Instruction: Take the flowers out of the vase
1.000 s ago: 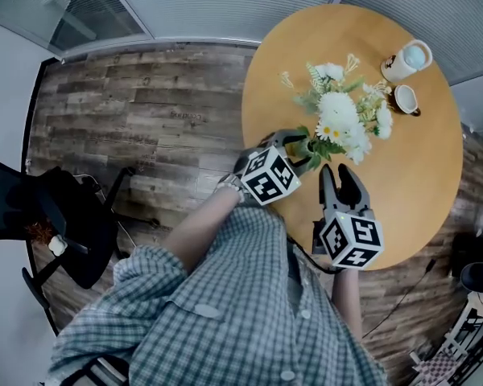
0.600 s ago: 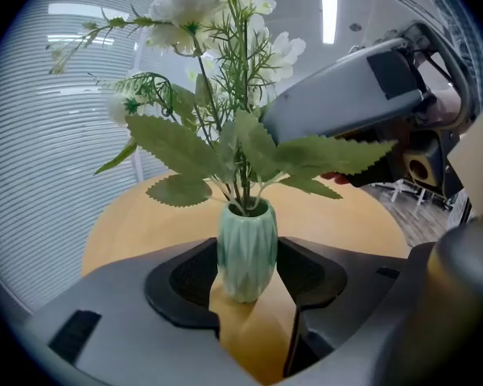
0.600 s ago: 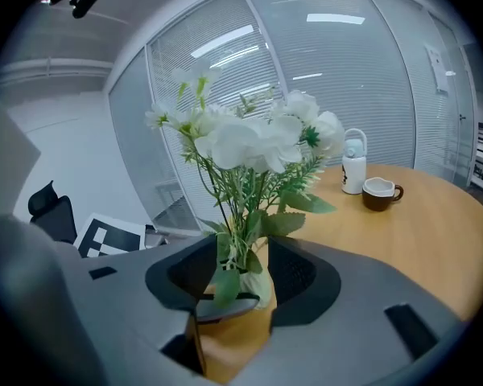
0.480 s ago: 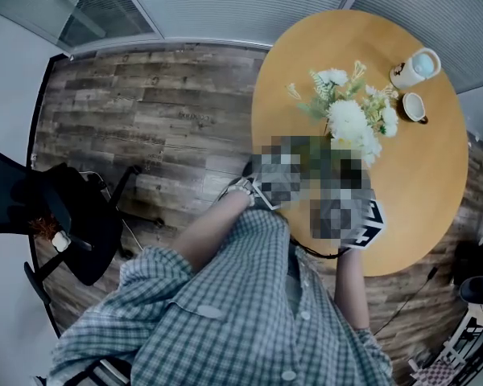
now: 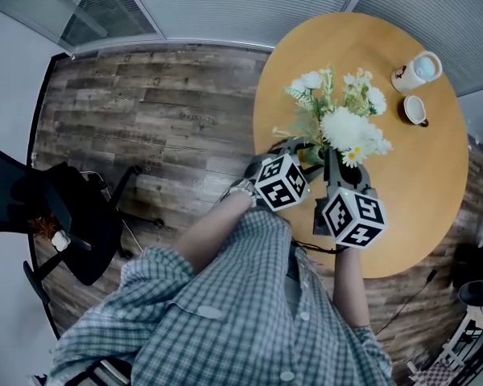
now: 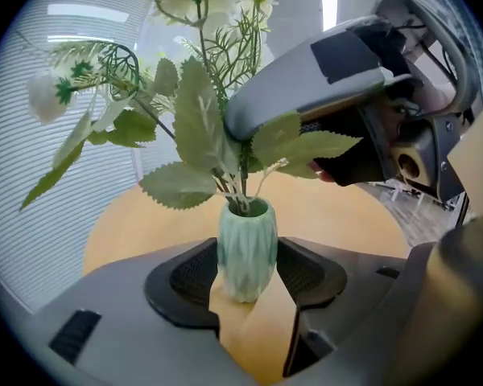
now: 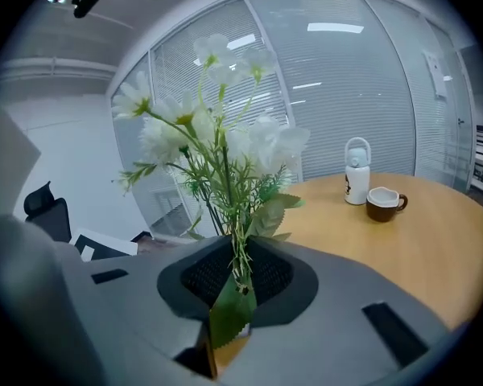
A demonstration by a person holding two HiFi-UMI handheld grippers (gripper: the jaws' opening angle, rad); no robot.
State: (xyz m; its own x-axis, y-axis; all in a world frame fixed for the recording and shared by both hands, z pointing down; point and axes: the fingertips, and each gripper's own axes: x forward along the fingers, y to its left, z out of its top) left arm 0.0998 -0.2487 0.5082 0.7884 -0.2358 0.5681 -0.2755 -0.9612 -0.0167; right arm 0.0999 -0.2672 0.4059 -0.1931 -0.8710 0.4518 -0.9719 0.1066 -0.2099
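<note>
A round table (image 5: 423, 215) holds everything. The flowers (image 5: 342, 127) stand in the vase (image 6: 245, 240), stems inside it. The right gripper (image 7: 237, 276) is just above the vase. Its jaws have just been closing and now pinch the stems. The left gripper (image 6: 247, 272) squeezes the vase from both sides. A bottle (image 5: 419, 69) and a cup (image 5: 413, 109) sit well away from the vase.

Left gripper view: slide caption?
Left gripper clamps the green vase; right gripper has just closed its jaws on the flower stems.
</note>
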